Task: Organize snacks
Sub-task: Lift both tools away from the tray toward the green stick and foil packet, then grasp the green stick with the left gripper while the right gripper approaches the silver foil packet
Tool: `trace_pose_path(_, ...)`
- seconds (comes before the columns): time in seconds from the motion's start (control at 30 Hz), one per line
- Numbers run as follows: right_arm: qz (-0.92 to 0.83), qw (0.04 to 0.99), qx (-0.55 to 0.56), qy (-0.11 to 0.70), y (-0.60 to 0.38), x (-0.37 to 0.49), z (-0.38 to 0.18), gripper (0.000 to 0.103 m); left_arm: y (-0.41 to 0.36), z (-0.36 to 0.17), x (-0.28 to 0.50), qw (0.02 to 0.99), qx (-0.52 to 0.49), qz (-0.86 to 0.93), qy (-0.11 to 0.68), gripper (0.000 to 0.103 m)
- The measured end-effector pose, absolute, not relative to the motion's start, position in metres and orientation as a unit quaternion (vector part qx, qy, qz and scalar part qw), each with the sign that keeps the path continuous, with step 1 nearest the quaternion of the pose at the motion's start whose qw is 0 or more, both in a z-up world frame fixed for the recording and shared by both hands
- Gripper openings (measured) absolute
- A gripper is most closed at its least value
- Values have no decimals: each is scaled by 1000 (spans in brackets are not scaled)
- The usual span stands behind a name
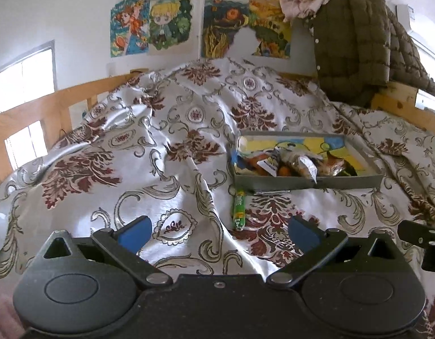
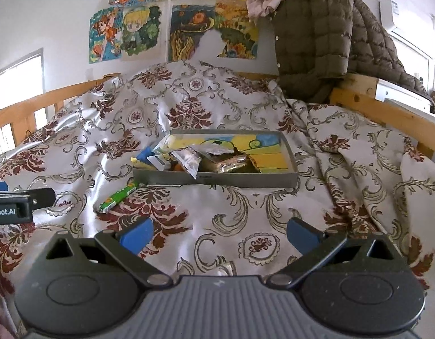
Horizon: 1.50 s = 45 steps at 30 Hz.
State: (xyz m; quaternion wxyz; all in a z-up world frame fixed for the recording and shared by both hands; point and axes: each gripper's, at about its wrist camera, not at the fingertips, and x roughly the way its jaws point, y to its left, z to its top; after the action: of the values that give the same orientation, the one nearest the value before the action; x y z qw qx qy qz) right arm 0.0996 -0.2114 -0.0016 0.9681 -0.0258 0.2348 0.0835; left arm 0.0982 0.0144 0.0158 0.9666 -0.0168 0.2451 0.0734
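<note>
Left wrist view: left tool (image 1: pixel 219 230) spread apart, holding nothing, above the bed (image 1: pixel 172 141).
Right tool (image 2: pixel 220 233): apart, holding nothing.
Tray (image 2: pixel 217 179): mid-bed, holding snack packets (image 2: pixel 189 159).
Green candy roll (image 2: pixel 117 197): on the bedspread, just outside the tray's near-left corner.

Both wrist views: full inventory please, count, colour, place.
box: 1, grey, shallow, open, on the bedspread, centre.
snack packets: several, silver, gold, orange and blue, heaped in the box's near-left part; exact count unclear.
green candy roll: 1, green, on the bedspread outside the box, near its front-left corner.
bedspread: 1, white with maroon and grey scrolls, covers the bed.
bed rail: wooden, round the bed.
jacket: 1, olive, quilted, hung at the far right.
drawings: several, colourful, on the wall.
left tongs: open, empty.
right tongs: open, empty.
</note>
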Motion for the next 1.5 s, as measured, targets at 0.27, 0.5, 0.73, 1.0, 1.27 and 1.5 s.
trace_pose_path(0.27, 104, 967, -28, 231, -204, 131, -6, 103, 12, 18, 140, 970, 41, 44, 237, 102)
trace_pose_path(0.5, 100, 967, -32, 232, -202, 155, -10, 103, 10, 19, 183, 973, 85, 7, 216, 102)
trace_pose_path(0.73, 110, 964, -36, 241, -197, 178, -19, 103, 28, 2, 219, 965, 48, -20, 258, 102)
trace_pose_path(1.0, 139, 954, -37, 263, -184, 214, -37, 103, 43, -15, 263, 955, 27, -48, 293, 102)
trace_pose_path(1.27, 133, 950, -45, 278, -170, 248, -51, 103, 55, -31, 281, 945, -17, -35, 325, 102)
trace_pose_path(1.5, 122, 949, -45, 288, -168, 264, -55, 103, 65, -36, 290, 938, -65, -55, 336, 102)
